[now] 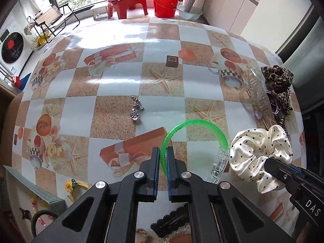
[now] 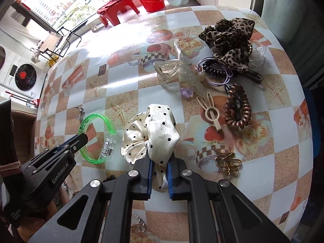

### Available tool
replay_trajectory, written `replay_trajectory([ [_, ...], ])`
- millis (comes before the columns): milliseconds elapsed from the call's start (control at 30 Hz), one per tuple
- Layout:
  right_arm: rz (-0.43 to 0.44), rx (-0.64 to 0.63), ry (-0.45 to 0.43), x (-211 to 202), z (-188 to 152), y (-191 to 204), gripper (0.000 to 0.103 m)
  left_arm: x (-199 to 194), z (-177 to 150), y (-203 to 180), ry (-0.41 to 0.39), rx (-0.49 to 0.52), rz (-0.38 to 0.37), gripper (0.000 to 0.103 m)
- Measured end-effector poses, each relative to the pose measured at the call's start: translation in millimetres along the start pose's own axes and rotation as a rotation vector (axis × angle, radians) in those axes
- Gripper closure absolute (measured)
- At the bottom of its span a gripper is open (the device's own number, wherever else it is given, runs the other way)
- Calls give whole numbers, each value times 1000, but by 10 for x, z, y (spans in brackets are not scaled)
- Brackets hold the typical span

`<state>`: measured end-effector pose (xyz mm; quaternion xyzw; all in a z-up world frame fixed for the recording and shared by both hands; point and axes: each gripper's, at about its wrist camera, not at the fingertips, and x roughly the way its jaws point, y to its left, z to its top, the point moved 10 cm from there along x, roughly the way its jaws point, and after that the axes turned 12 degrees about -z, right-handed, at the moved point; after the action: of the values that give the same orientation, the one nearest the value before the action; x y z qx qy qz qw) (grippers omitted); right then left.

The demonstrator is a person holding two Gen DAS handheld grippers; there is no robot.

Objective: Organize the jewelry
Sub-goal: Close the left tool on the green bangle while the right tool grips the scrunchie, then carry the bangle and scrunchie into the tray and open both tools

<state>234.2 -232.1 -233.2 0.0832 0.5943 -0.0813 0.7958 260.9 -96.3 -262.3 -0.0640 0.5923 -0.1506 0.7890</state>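
The left tool is pinching the thin green bangle by its rim, the band caught edge-on between the blue pads, while the right tool is clamped on a fold of the cream polka-dot scrunchie. Both things sit side by side near the front of the bench, which is covered in a checked cloth, with the bangle's clear clasp block just beside the scrunchie.

The step, as I read it, is carrying each piece off to wherever it belongs — a grey box shows at the lower left of the left view and looks a likely home, though I can't be sure. The bangle is hard and slick, held on a narrow edge, so it could swivel or slip; lifting it straight and slowly, with steady pressure, seems wise. The scrunchie is soft and will droop, so it needs height to clear the silver chain and the gold clips nearby — and the two tools should move apart to avoid knocking each other.
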Motion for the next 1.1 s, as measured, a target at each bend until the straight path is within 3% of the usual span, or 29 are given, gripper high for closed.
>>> replay_trajectory([
  [567,54,-23,3,-637,-516,150,91,-948,-573,155,-52,-17,-48,93],
  [800,84,-87,-2,-943,-759,484,91,-1419,-854,404,-95,-38,-44,93],
  [1100,119,-205,7,-1160,-1065,1136,91,-1835,-1298,1020,-123,-143,-10,93],
])
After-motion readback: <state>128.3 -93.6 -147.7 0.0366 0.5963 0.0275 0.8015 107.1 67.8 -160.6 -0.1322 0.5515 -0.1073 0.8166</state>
